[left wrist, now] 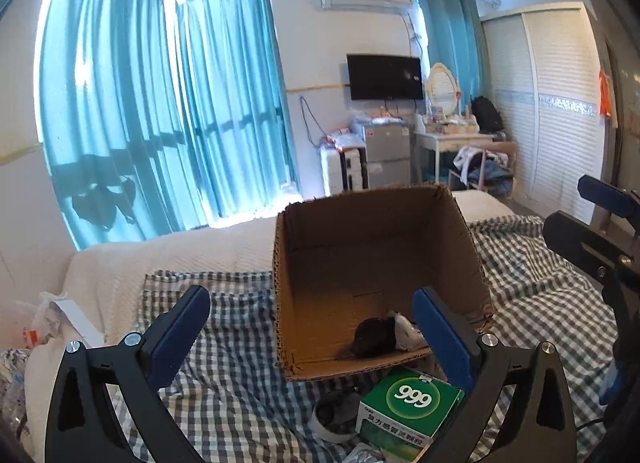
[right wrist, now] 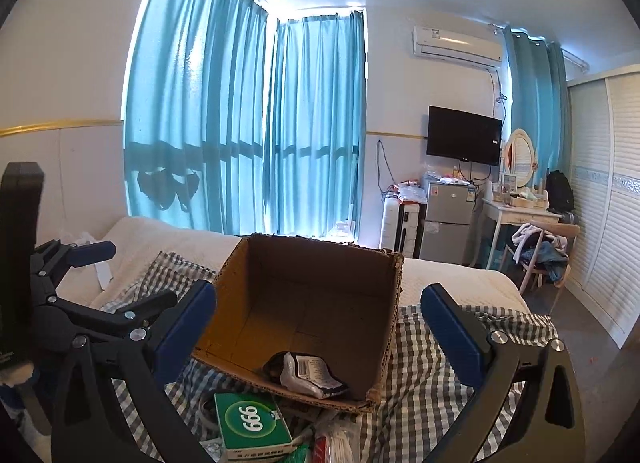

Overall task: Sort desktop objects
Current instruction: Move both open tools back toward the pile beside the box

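Observation:
An open cardboard box (left wrist: pixel 380 259) (right wrist: pixel 304 303) sits on a checked cloth on a bed. A dark packet with a white label (left wrist: pixel 384 335) (right wrist: pixel 308 375) lies at the box's near side. A green medicine carton marked 999 (left wrist: pixel 408 407) (right wrist: pixel 252 423) lies on the cloth in front of the box. A roll of tape (left wrist: pixel 334 415) is beside it. My left gripper (left wrist: pixel 316 331) is open above the cloth before the box, holding nothing. My right gripper (right wrist: pixel 320 327) is open too, hovering over the box's near edge. Each gripper shows at the other view's side.
The checked cloth (left wrist: pixel 224 375) covers a white bedspread (left wrist: pixel 180 255). Crumpled bags and paper (left wrist: pixel 52 319) lie at the left. More small packets (right wrist: pixel 332 443) lie near the bottom edge. Beyond are blue curtains, a fridge (right wrist: pixel 448 219), a dressing table and a wardrobe.

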A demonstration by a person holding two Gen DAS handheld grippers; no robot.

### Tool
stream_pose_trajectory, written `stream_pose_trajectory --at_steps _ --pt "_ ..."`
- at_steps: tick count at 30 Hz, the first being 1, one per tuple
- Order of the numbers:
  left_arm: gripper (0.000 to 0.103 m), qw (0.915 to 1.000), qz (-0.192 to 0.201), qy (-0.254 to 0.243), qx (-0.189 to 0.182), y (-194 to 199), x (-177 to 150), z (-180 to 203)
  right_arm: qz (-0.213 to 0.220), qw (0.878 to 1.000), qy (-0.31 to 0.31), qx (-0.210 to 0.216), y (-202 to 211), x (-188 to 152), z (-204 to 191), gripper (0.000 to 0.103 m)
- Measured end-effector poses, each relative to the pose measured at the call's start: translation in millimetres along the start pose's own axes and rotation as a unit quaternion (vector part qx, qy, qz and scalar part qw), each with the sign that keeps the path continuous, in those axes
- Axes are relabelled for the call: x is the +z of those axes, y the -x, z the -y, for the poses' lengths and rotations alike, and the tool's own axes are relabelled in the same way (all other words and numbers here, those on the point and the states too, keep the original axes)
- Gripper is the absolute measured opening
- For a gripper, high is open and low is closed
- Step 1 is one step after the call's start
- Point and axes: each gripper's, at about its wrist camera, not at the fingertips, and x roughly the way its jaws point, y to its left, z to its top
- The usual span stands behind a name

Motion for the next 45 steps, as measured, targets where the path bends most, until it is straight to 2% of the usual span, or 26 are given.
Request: stream_pose_trajectory --at_steps 2,7,10,15,17,21,24,27,31,34,37,42,45 --pt "0.103 0.9998 0.019 0.011 0.001 7.9 -2.9 -1.5 -0.002 1.0 0.001 -0.002 4.8 -1.4 0.2 0.103" --pt "0.103 0.9987 0.029 0.041 -0.007 17.0 -11.6 -10.2 -0.003 1.0 -0.002 -0.002 14.9 -4.9 3.5 0.103" --pt "0.103 0.9979 0.014 0.063 -0.011 16.3 -15.0 -16.0 -0.006 1.0 -0.003 -0.001 19.1 -7.0 3.7 0.103" --pt "0.103 0.9994 0.005 0.034 -0.004 24.2 -15.7 -7.9 -0.016 1.0 -0.006 -0.006 23.6 -12.4 4.3 0.103" --pt "0.103 0.9993 0.012 0.035 0.0 30.5 -15.8 -6.2 -0.022 1.0 -0.006 -0.006 24.2 -15.2 4.5 0.103" --pt "0.103 0.9995 -0.006 0.029 -0.005 32.3 -18.3 -4.5 -0.035 0.999 -0.008 -0.003 23.4 -22.9 6.9 0.103" --pt "0.103 0.9989 -0.009 0.045 -0.007 32.7 -22.8 -8.2 -0.041 0.999 -0.012 -0.001 21.6 -28.8 8.9 0.103" --pt "0.103 0.9979 -0.029 0.057 -0.005 26.7 -26.5 -11.5 -0.049 0.999 -0.018 0.004 18.4 -34.5 11.9 0.103" --pt "0.103 0.9974 -0.052 0.049 0.002 15.5 -34.8 -10.2 -0.069 0.997 -0.025 0.011 9.7 -43.4 14.8 0.103" --pt "0.103 0.9967 -0.062 0.052 -0.007 8.3 -40.3 -10.4 -0.088 0.996 -0.027 0.017 2.0 -53.1 16.0 0.103" --pt "0.103 0.9948 -0.093 0.038 -0.014 -4.2 -46.3 -6.0 -0.106 0.994 -0.027 0.027 -5.9 -64.8 16.1 0.103" --pt "0.103 0.9874 -0.147 0.003 -0.06 -26.8 -60.5 7.1 -0.136 0.99 -0.027 0.034 -18.0 -83.7 15.3 0.103" --pt "0.103 0.9841 -0.167 -0.008 -0.06 -37.5 -67.6 11.5 -0.149 0.988 -0.026 0.038 -24.1 -92.2 13.9 0.103"
